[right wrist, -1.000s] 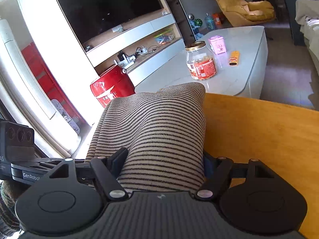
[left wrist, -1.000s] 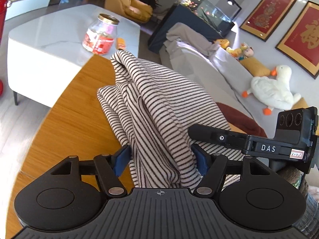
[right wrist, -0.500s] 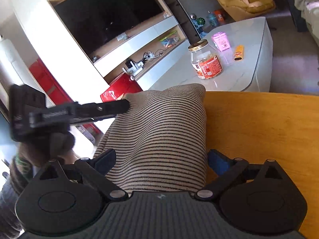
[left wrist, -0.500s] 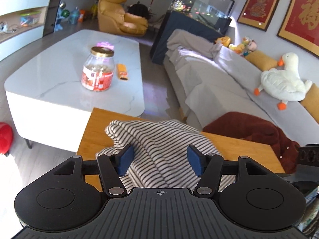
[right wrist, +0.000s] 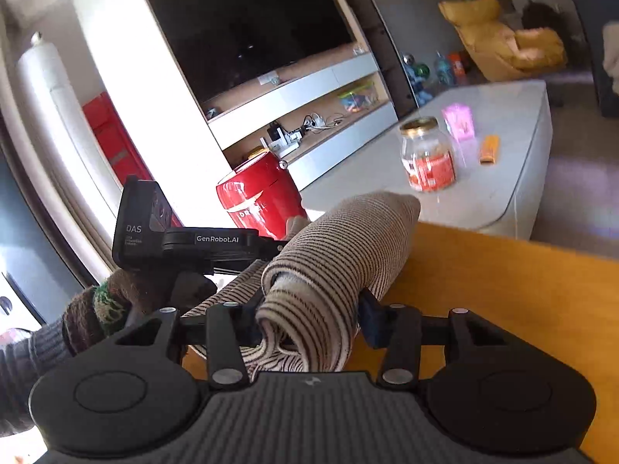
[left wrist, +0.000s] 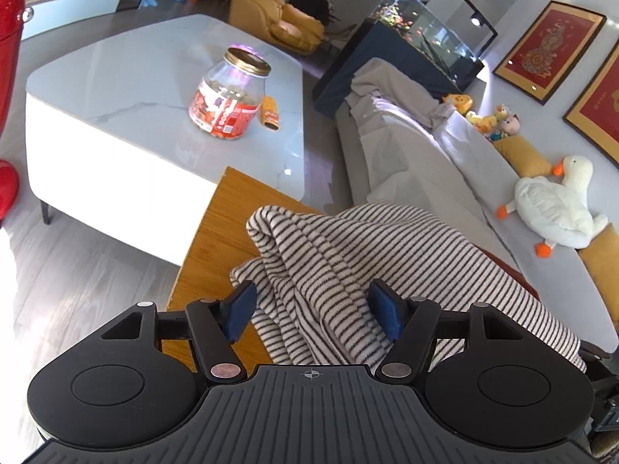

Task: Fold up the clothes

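We're holding the black-and-white striped knit garment [left wrist: 359,255] over the bamboo worktop [left wrist: 216,232], left gripper [left wrist: 311,309] fingers spread wide, right gripper [right wrist: 309,321] fingers pinching the rolled fabric.

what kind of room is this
Most likely a home living room. A sofa with a plush goose runs along one wall, a large television sits in a wall unit, and a white coffee table stands between them. The striped garment lies on a wooden table.
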{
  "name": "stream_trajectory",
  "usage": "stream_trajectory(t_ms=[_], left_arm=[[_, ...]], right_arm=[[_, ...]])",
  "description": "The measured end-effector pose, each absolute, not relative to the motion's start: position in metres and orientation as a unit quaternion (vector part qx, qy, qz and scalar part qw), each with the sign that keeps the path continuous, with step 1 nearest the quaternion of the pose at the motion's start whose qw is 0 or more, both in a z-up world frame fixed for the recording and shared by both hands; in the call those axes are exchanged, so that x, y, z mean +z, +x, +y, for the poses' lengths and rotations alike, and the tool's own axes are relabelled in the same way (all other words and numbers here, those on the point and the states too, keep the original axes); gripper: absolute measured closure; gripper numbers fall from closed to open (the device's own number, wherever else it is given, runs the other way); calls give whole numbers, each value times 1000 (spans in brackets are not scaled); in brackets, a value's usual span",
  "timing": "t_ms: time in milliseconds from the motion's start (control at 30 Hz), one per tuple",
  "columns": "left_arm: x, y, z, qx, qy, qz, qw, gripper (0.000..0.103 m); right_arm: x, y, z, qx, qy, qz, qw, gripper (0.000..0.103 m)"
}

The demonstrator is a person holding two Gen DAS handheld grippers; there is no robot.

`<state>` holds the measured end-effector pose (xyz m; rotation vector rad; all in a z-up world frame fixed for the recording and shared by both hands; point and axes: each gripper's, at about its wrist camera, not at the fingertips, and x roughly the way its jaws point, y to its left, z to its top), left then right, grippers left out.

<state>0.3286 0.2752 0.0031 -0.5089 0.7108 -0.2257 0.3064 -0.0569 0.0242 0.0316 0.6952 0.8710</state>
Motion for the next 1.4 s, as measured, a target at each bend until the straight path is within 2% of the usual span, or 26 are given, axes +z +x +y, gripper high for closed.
stream_trajectory(t_ms=[67,167,267,367,433,467,500,533,700,767,967,1000,1033,1133,1233,1333,1400], left_arm=[[13,321,277,-93,-234,330,910,36],[41,301,271,-84,-194,285,935,35],[70,291,251,-133,-181,257,940,29],[67,306,234,-183,-199,279,921,26],[51,318,226,-154,-166,304,925,30],[44,322,224,-143,-153,313,926,29],[36,322,227,-142,-151,317,926,31],[29,322,230,-141,-148,319,926,37],[27,315,231,-150,-124,313,930,37],[26,315,231,-152,-121,313,930,37],[25,316,232,-157,-114,315,929,37],[24,316,231,-156,-109,315,930,37],[24,317,231,-154,-106,316,930,36],[24,318,237,-161,-124,310,929,34],[20,319,243,-168,-136,307,927,37],[17,322,238,-166,-117,303,931,46],[22,320,238,-157,-127,304,931,46]], right_arm=[[31,302,-49,411,-20,319,854,57],[26,294,-40,398,-69,310,860,58],[22,284,-32,383,-100,298,869,58],[27,270,-16,374,-158,275,872,58],[31,264,-13,377,-174,269,869,57],[33,261,-12,379,-179,268,868,56],[36,264,-16,387,-162,277,864,54],[41,270,-24,398,-133,292,859,48],[62,335,-69,414,72,333,844,22],[57,363,-69,416,117,349,832,20],[1,412,-33,387,140,421,808,19],[-8,417,-30,392,163,433,795,23],[-11,420,-27,399,181,440,784,37],[7,411,-21,419,157,399,801,47],[25,397,-15,430,103,357,823,49],[15,399,-16,395,66,371,838,50],[11,398,-24,383,78,377,840,47]])
